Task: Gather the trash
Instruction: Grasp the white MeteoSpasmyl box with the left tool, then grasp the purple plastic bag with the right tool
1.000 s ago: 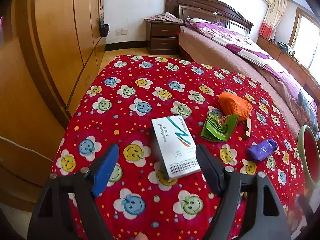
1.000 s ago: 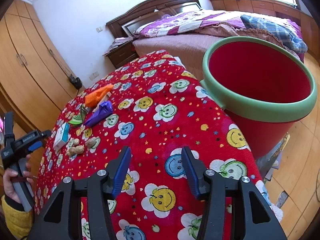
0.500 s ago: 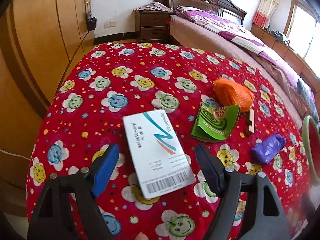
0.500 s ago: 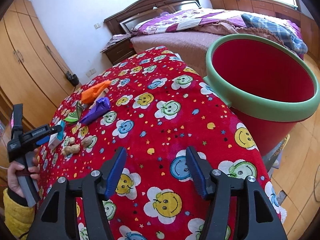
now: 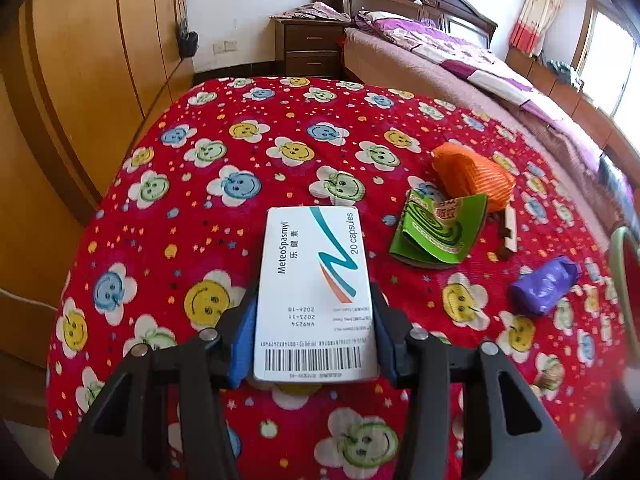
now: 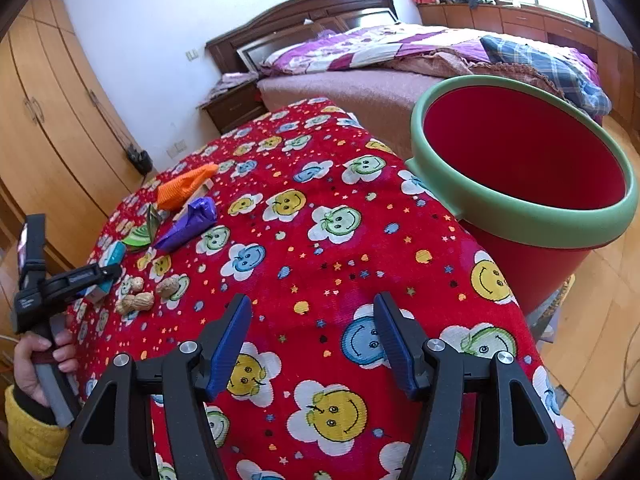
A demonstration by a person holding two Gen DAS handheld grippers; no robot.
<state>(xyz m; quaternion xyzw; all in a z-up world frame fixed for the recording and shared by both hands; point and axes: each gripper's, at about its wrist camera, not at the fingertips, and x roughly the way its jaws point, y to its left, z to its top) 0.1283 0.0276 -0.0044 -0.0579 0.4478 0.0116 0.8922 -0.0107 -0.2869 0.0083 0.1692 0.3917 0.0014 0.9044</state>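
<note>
My left gripper (image 5: 314, 330) is shut on a white medicine box (image 5: 316, 284), its blue pads pressing both long sides near the barcode end. The box also shows in the right wrist view (image 6: 108, 264), held by the left gripper (image 6: 96, 276). On the red smiley tablecloth lie a green packet (image 5: 438, 232), an orange mesh bag (image 5: 472, 176), a purple bag (image 5: 544, 284) and a small wooden piece (image 5: 509, 232). My right gripper (image 6: 312, 344) is open and empty above the cloth. The red bin with a green rim (image 6: 520, 160) stands to its right.
Several peanuts (image 6: 144, 296) lie on the cloth near the left gripper. A wooden wardrobe (image 5: 80, 80) runs along the left. A bed (image 5: 460, 68) and a nightstand (image 5: 308, 48) stand behind the table. The bin's rim (image 5: 620, 264) shows at the right edge.
My left gripper moved forward around the white box and closed on it. The right gripper shifted slightly and stayed open.
</note>
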